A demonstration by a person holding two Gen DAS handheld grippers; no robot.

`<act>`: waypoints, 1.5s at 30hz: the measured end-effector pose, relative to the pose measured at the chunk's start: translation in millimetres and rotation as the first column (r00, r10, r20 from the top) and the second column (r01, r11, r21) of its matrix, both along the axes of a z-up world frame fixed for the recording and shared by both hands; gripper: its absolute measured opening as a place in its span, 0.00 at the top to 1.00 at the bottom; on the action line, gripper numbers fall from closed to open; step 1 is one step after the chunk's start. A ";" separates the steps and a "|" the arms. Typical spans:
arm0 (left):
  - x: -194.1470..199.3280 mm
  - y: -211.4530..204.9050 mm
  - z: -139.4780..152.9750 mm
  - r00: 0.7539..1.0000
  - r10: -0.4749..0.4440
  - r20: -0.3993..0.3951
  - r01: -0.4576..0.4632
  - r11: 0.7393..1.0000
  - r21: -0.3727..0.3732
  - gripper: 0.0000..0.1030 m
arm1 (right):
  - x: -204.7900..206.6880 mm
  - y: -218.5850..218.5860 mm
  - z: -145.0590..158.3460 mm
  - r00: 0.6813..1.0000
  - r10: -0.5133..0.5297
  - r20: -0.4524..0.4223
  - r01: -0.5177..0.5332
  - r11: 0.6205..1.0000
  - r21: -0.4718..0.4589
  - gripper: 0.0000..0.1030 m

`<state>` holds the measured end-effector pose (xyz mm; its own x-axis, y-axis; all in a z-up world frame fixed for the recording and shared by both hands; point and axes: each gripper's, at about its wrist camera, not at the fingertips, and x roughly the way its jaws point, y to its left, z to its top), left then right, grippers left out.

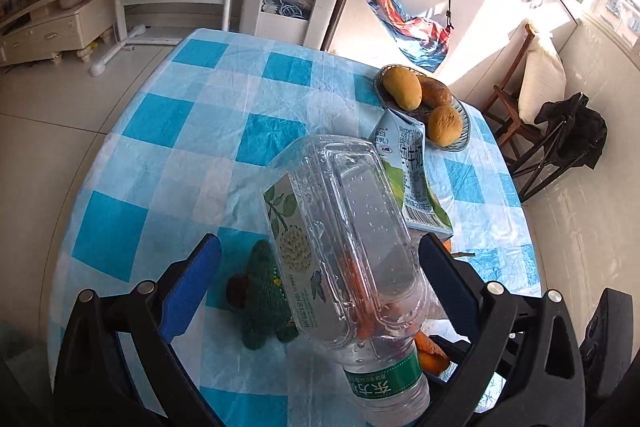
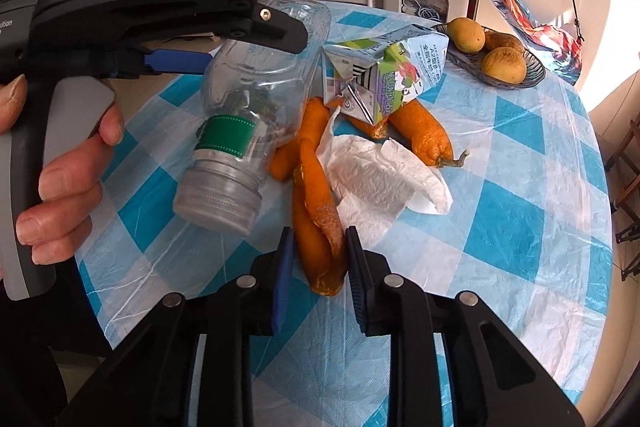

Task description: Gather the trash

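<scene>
At the left of the right wrist view, a bare hand (image 2: 60, 163) grips the handle of the left gripper (image 2: 256, 39), whose black arm crosses the upper left of the frame over a clear plastic bottle (image 2: 244, 123) with a green label. The bottle hangs tilted above the tabletop (image 2: 520, 227), which wears a blue-and-white checked cloth. In the left wrist view the left gripper (image 1: 320, 259) stands wide, its blue fingers (image 1: 196, 275) on either side of the bottle (image 1: 360, 239); whether they actually press it I cannot tell. A green knitted toy (image 1: 264, 303) lies at lower left of centre there, under the bottle.

Moving right, orange peel (image 2: 316, 219) lies in a heap at the centre of the frame, and the right gripper (image 2: 318, 251) is pinched onto its near end. A crumpled white paper towel (image 2: 384, 179) rests against the peel. Just above it a flattened milk carton (image 2: 384, 71) leans on more peel. At the upper right, a basket (image 2: 532, 71) holds three yellowish fruits (image 2: 504, 65).
</scene>
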<state>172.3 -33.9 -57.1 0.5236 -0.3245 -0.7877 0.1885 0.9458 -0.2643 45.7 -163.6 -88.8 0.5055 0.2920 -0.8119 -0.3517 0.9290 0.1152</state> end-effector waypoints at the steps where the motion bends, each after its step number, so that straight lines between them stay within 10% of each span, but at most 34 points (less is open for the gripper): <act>1: 0.6 -2.7 -1.2 1.000 -0.011 -0.002 0.011 1.000 -0.006 0.12 | 0.8 -0.3 -0.2 1.000 0.003 0.001 -0.003 1.000 0.003 0.75; 3: 2.2 -6.1 -5.3 0.999 -0.032 -0.028 0.031 0.999 -0.044 0.29 | 2.7 -1.6 -0.6 1.000 0.006 -0.001 -0.006 1.000 0.010 0.75; 19: -44.0 38.2 29.7 1.000 0.008 0.029 -0.004 0.990 -0.141 0.33 | -2.0 1.0 0.0 0.999 0.031 -0.009 -0.031 0.999 0.016 0.68; 24: -64.0 63.1 31.1 0.999 0.040 0.002 -0.039 0.981 -0.191 0.34 | -7.1 1.7 1.0 1.000 0.024 0.003 -0.024 1.000 -0.003 0.81; 45: -135.0 124.5 35.9 0.995 0.096 0.004 -0.093 0.972 -0.216 0.46 | -108.5 23.6 37.7 0.994 0.091 0.066 -0.101 0.981 0.166 0.83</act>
<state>37.2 90.6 -21.3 0.5706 -0.4339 -0.6972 0.1058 0.8808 -0.4615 -62.8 -140.0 -51.1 0.5133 0.4720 -0.7168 -0.4489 0.8595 0.2445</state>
